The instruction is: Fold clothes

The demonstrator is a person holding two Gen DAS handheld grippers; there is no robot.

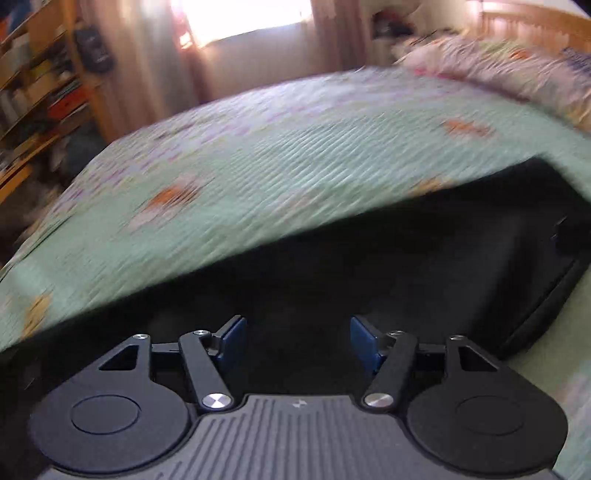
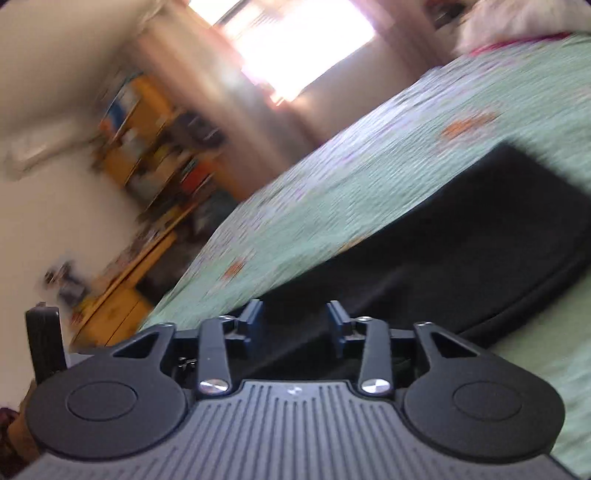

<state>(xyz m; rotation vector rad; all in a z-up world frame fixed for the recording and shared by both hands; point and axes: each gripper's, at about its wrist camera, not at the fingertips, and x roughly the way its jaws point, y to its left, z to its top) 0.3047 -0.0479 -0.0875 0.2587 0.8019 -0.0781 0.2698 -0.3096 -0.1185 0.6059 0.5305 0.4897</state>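
Observation:
A black garment (image 1: 369, 266) lies spread flat on the green patterned bedspread (image 1: 258, 158), with a folded hem at its right side. My left gripper (image 1: 298, 341) hovers over the garment's near part, its blue pads apart and nothing between them. In the right wrist view the same black garment (image 2: 461, 243) stretches away to the right over the bedspread (image 2: 351, 177). My right gripper (image 2: 295, 325) is at the garment's near edge, jaws apart, no cloth pinched between the blue pads. Both views are blurred by motion.
A wooden bookshelf (image 1: 33, 96) full of books stands left of the bed, and a bright curtained window (image 1: 243, 22) is behind it. A fluffy pale blanket (image 1: 498, 70) lies at the bed's far right by a wooden headboard (image 1: 535, 22). A dark upright object (image 2: 44, 343) is at the far left.

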